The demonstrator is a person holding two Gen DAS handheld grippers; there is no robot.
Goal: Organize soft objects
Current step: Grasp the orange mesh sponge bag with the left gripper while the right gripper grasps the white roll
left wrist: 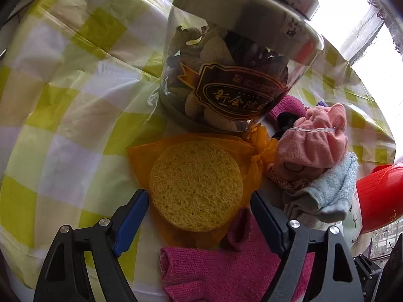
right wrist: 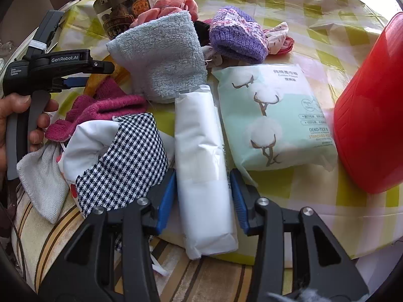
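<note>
The left gripper (left wrist: 197, 201) is spread wide around the sponge (left wrist: 196, 186); the right gripper (right wrist: 202, 198) (also spread) straddles the white pack (right wrist: 204, 166), seemingly untouched. Closing could snag the orange mesh (left wrist: 143, 156).

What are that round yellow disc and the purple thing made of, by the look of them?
The yellow disc looks like sponge, probably cellulose: matte and full of small open pores. The purple item looks like knitted yarn, with visible ribbed stitches and a fuzzy surface.
</note>
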